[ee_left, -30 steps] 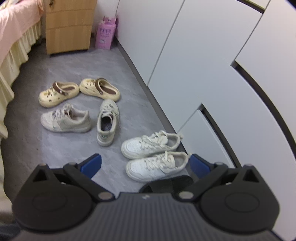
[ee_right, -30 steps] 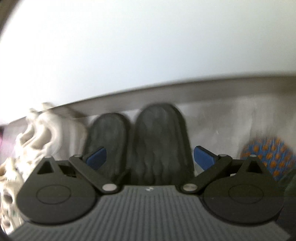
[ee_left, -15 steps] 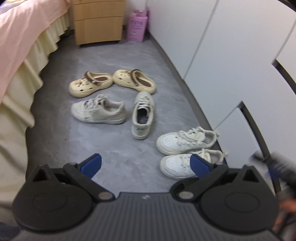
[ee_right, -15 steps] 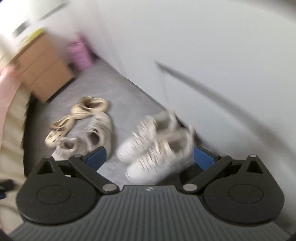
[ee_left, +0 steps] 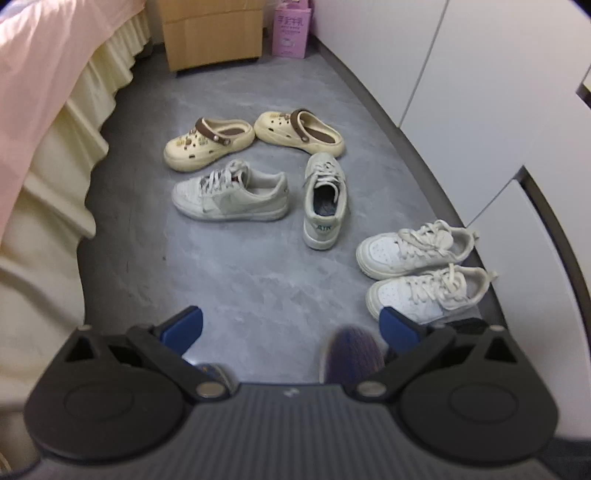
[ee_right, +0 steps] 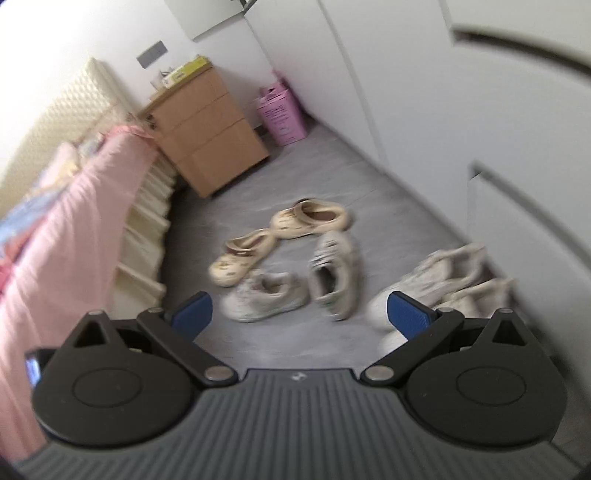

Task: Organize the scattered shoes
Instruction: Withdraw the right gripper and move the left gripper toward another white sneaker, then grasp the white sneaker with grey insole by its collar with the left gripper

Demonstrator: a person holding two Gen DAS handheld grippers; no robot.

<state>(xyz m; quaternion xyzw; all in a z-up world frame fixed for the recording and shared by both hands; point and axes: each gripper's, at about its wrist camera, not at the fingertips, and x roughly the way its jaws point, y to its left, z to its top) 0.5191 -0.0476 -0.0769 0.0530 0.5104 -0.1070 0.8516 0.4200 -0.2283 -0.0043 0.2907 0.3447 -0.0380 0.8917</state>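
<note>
Several shoes lie on the grey floor. Two cream clogs (ee_left: 208, 144) (ee_left: 299, 131) with brown straps sit farthest back. In front of them a worn white sneaker (ee_left: 231, 194) lies sideways, and its mate (ee_left: 325, 201) points away. Two white sneakers (ee_left: 413, 247) (ee_left: 428, 293) stand side by side against the white wardrobe (ee_left: 480, 92). My left gripper (ee_left: 291, 326) hangs open above the floor, short of all the shoes. My right gripper (ee_right: 299, 312) is also open and empty, held high; in its blurred view the clogs (ee_right: 273, 236), the worn sneakers (ee_right: 295, 291) and the white pair (ee_right: 443, 280) lie beyond it.
A bed with a pink cover (ee_left: 40, 74) and cream skirt runs along the left. A wooden nightstand (ee_left: 210, 33) and a pink box (ee_left: 291, 27) stand at the back wall. A dark slipper toe (ee_left: 351, 360) shows at the gripper's base. Bare floor (ee_left: 240, 280) lies between gripper and shoes.
Both grippers have pulled back and up from the wardrobe side. The right one swung from the black slippers at the wall to face the room. No shoe has moved.
</note>
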